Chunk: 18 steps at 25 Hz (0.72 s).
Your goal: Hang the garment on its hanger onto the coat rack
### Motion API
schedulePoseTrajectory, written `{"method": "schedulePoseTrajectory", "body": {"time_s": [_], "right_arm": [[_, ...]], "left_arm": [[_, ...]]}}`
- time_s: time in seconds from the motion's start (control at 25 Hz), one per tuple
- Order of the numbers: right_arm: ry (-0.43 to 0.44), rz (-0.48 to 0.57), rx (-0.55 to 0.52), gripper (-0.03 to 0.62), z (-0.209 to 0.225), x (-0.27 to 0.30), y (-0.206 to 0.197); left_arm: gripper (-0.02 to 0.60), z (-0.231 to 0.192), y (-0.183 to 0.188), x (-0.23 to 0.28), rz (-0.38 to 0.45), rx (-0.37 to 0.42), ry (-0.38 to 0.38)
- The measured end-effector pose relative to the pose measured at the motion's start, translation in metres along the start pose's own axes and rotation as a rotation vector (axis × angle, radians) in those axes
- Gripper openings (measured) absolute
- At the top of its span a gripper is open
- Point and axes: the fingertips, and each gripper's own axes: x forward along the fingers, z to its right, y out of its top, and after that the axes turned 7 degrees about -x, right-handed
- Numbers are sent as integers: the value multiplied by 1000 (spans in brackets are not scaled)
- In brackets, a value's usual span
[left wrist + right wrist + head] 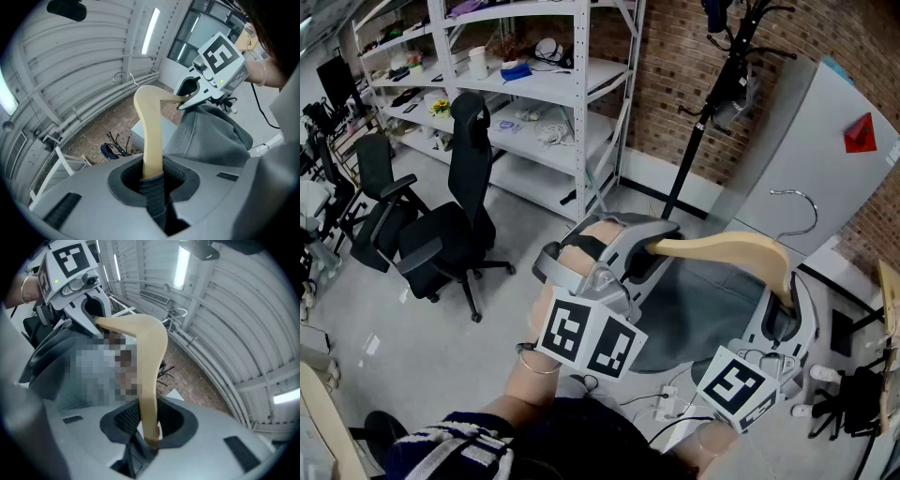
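Note:
A pale wooden hanger (727,249) with a metal hook (802,201) is held level in front of me, and a grey garment (708,305) droops from it. My left gripper (649,247) is shut on the hanger's left end, over a fold of grey cloth. My right gripper (784,314) is shut on the right end. In the left gripper view the hanger arm (151,136) rises out of my left gripper (152,180), with the garment (211,136) to its right. In the right gripper view the hanger (151,366) stands in my right gripper (148,428). The black coat rack (701,117) stands beyond, against the brick wall.
White shelving (539,84) with small items fills the back left. Two black office chairs (455,234) stand on the floor at left. A tilted grey panel (825,150) with a red triangle leans at right. Cables and a power strip (670,398) lie below.

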Motion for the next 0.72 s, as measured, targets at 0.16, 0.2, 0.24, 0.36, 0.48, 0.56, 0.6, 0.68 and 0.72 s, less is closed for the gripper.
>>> {"method": "schedulePoseTrajectory", "body": {"time_s": [0.16,0.2,0.24,0.36,0.48,0.56,0.6,0.68,0.72], "right_arm": [[0,10,10,94,-1,-1,0],[2,11,11,94,-2,-2,0],[5,12,12,94,-3,-2,0],[17,29,25,94,-5,-1,2],[25,49,37,94,-5,0,2],[31,57,35,94,-7,1,1],[37,61,33,94,-8,2,0],[49,69,29,94,-12,4,-2],[54,71,27,94,-14,6,-3]], "left_arm": [[52,1,0,-2,-6,5,2],[52,2,0,-2,-8,6,4],[52,2,0,-3,-9,8,6],[52,0,-2,-5,-17,10,16],[52,1,-1,-8,-26,11,30],[52,3,-2,-8,-34,8,41],[52,4,-4,-7,-40,6,44],[52,7,-7,-6,-52,0,45],[52,9,-9,-5,-57,-2,44]]}}
